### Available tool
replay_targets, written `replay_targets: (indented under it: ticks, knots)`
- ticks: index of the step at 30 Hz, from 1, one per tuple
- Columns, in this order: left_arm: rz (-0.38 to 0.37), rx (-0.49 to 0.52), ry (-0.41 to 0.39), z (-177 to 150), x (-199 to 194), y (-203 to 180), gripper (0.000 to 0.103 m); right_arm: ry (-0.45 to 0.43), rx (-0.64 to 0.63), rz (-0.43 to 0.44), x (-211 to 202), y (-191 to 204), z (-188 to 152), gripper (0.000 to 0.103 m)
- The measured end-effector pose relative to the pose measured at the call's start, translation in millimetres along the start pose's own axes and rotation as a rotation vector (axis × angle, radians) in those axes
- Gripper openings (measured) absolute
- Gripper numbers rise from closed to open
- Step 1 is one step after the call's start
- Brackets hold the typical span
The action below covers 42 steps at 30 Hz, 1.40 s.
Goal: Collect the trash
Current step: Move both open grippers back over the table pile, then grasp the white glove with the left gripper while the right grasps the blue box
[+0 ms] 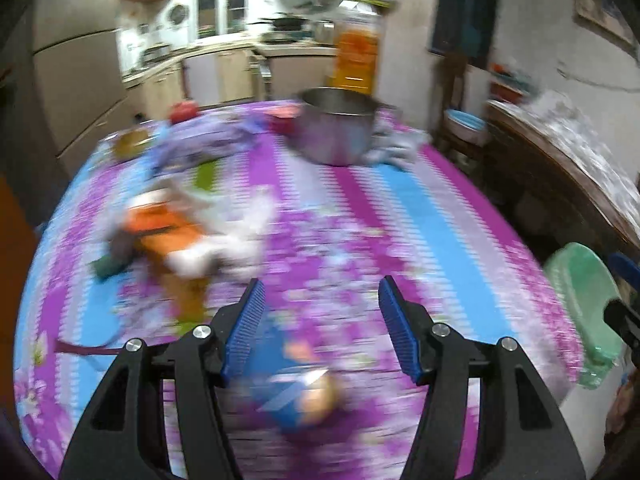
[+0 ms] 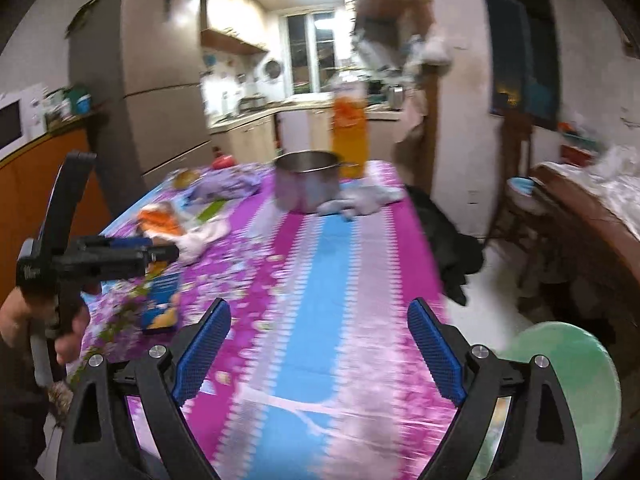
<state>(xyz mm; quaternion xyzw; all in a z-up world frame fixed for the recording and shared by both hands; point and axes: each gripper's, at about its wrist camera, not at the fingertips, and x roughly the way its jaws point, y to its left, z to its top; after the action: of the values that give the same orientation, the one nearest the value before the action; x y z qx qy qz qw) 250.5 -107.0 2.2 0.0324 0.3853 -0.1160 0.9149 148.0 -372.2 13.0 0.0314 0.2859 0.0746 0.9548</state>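
Note:
A blue snack packet (image 1: 292, 392) lies on the flowered tablecloth (image 1: 360, 220), under my left gripper (image 1: 320, 284) and apart from its pads. That gripper is open. From the right wrist view, the left gripper (image 2: 164, 252) hovers above the same packet (image 2: 162, 300), carried by a hand (image 2: 68, 320). Further left on the table sits a blurred heap of orange wrappers and white tissue (image 1: 168, 232) (image 2: 160, 216). My right gripper (image 2: 320, 308) stands open and empty over the blue stripe of the cloth (image 2: 320, 280). A green-lined bin (image 2: 560, 380) (image 1: 584, 300) stands off the table's right edge.
A steel pot (image 1: 336, 128) (image 2: 308, 184) stands at the far end, with a tall orange bottle (image 1: 356, 52) behind it and a pale cloth (image 1: 396, 148) beside it. A purple bag (image 1: 200, 148) and a red object (image 1: 184, 112) lie at the far left. A wooden cabinet (image 2: 580, 240) stands on the right.

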Motion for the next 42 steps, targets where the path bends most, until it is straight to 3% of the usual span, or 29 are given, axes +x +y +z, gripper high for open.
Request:
replay_targets:
  ticks: [7, 9, 12, 15, 17, 22, 24, 27, 41, 42]
  knots:
    - [0.171, -0.053, -0.033, -3.8, -6.7, 117.5, 0.058, 0.092, -0.088, 0.159, 54.4, 80.9, 1.6, 0.089]
    - [0.219, -0.01, -0.042, -1.3, 0.6, 144.2, 0.067, 0.12, -0.11, 0.195, 69.3, 101.4, 0.7, 0.089]
    - [0.27, 0.099, -0.038, -0.4, 16.8, 166.7, 0.067, 0.152, -0.141, 0.239, 89.3, 133.4, -3.3, 0.089]
    - [0.23, 0.122, -0.05, 0.6, 24.5, 183.0, 0.066, 0.171, -0.159, 0.255, 102.0, 152.5, -6.2, 0.089]
    - [0.186, 0.119, -0.066, 2.4, 27.6, 187.0, 0.059, 0.176, -0.168, 0.258, 107.6, 159.3, -7.2, 0.089]
    - [0.066, 0.176, -0.144, 6.4, 26.6, 170.1, 0.055, 0.176, -0.162, 0.278, 119.5, 174.1, -5.0, 0.089]
    - [0.039, 0.196, -0.158, 10.5, 29.5, 164.7, 0.048, 0.184, -0.17, 0.284, 123.2, 178.1, -4.7, 0.089]
    - [0.021, 0.197, -0.129, 15.0, 41.4, 163.9, 0.029, 0.197, -0.175, 0.282, 130.4, 181.2, -5.7, 0.089]
    - [-0.041, 0.176, -0.171, 17.6, 44.9, 165.9, 0.025, 0.241, -0.18, 0.276, 152.5, 186.4, -13.3, 0.086]
    - [-0.04, 0.18, -0.17, 17.3, 45.0, 164.8, 0.017, 0.247, -0.184, 0.271, 155.0, 187.3, -14.2, 0.083]
